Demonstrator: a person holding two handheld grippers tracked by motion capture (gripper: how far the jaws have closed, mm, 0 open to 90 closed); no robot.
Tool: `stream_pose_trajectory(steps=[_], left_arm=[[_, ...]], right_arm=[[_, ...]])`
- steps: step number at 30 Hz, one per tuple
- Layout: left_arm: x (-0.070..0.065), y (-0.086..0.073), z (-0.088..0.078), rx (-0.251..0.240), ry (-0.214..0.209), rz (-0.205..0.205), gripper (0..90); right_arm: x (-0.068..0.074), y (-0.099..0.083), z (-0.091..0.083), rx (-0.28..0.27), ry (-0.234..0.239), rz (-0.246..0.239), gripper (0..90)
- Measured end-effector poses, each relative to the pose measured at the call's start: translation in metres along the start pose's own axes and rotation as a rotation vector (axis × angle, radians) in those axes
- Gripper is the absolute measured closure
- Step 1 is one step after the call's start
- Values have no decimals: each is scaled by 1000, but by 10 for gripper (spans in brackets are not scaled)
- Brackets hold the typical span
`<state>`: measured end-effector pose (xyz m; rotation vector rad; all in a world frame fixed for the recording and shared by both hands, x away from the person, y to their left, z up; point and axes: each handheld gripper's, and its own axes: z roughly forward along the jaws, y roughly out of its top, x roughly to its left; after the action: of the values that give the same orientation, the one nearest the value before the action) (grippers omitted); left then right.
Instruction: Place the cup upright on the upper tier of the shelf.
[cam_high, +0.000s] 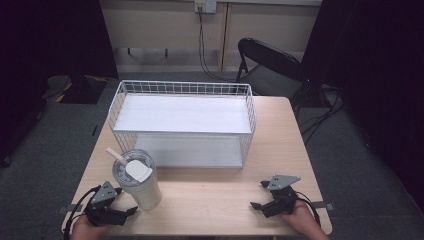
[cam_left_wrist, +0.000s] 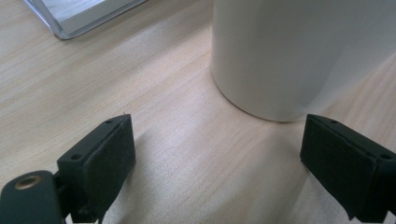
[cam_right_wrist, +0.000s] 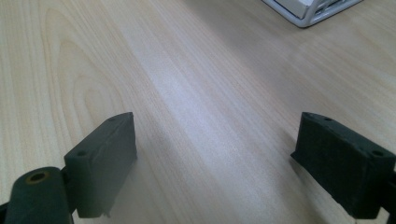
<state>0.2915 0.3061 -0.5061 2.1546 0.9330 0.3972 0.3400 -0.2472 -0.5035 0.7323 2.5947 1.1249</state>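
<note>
A cream tumbler with a clear lid and a white straw stands upright on the wooden table, near its front left. My left gripper rests on the table just left of the tumbler, open, with nothing between its jaws. In the left gripper view the tumbler's base stands a short way beyond the open gripper. My right gripper lies open at the front right of the table, over bare wood.
A white wire basket with a white floor takes up the back half of the table; its corner shows in the right gripper view and its edge in the left one. A black folding chair stands behind the table.
</note>
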Motion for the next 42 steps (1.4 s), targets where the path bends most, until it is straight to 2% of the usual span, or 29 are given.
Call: stream_pose_trajectory(steps=[3, 7, 11, 12, 17, 19, 25, 27, 36, 42], left_arm=[[0, -1, -1, 9, -3, 10, 75], [1, -4, -5, 0, -6, -5, 73], [2, -8, -10, -20, -24, -18, 139], [2, -9, -11, -27, -42, -25, 158], [-3, -8, -21, -78, -60, -6, 167], [-5, -6, -26, -120, -68, -23, 167], [-11, 0, -34, -181, -83, -18, 156], [-11, 0, -36, -202, -90, -28, 158], [-14, 6, -42, -276, -111, -48, 158], [-15, 11, -44, -305, -108, -57, 156]], right_arm=[[0, 0, 0, 0, 0, 0, 122], [0, 0, 0, 0, 0, 0, 122], [0, 0, 0, 0, 1, 0, 122], [-1, 0, 0, 0, 3, -2, 122], [-1, 0, 0, 0, 7, -6, 121], [-2, 1, 1, -2, 8, -7, 122], [-2, 1, 1, -2, 7, -7, 122], [-2, 1, 1, -1, 7, -7, 122], [-2, 1, 1, -1, 7, -7, 122], [-2, 1, 1, -1, 7, -7, 122]])
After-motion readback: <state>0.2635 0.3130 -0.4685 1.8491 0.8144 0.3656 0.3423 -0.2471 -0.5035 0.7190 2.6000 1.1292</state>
